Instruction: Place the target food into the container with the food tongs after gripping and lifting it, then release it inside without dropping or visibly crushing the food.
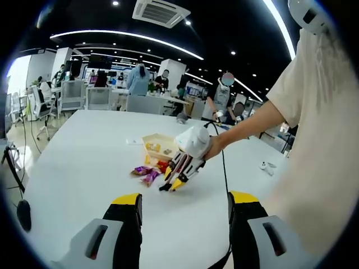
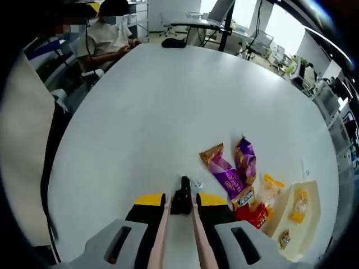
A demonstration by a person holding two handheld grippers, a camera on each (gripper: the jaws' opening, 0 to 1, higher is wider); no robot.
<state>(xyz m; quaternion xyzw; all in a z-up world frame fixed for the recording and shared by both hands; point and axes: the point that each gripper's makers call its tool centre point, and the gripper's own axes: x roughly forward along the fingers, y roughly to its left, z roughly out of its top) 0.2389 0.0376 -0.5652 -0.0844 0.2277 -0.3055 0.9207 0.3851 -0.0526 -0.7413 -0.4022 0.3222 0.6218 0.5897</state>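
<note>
In the left gripper view my left gripper [image 1: 185, 206] stands open over the bare white table [image 1: 84, 168], nothing between its yellow-tipped jaws. Ahead of it a hand holds my right gripper [image 1: 175, 178], angled down at several snack packets [image 1: 145, 172] beside a pale yellow container [image 1: 159, 140]. In the right gripper view my right gripper [image 2: 180, 200] is shut on the food tongs [image 2: 182, 196]. The tongs' black tips rest together just left of two purple-gold packets [image 2: 226, 174]. Red and yellow packets [image 2: 259, 203] lie against the container [image 2: 305, 227], which holds a few snacks.
A person [image 2: 109, 31] sits at the table's far edge near a black object [image 2: 174, 42]. A small white case [image 1: 263, 166] and a paper slip [image 1: 133, 141] lie on the table. A black cable [image 1: 224, 168] trails from the right gripper. Chairs and desks stand beyond.
</note>
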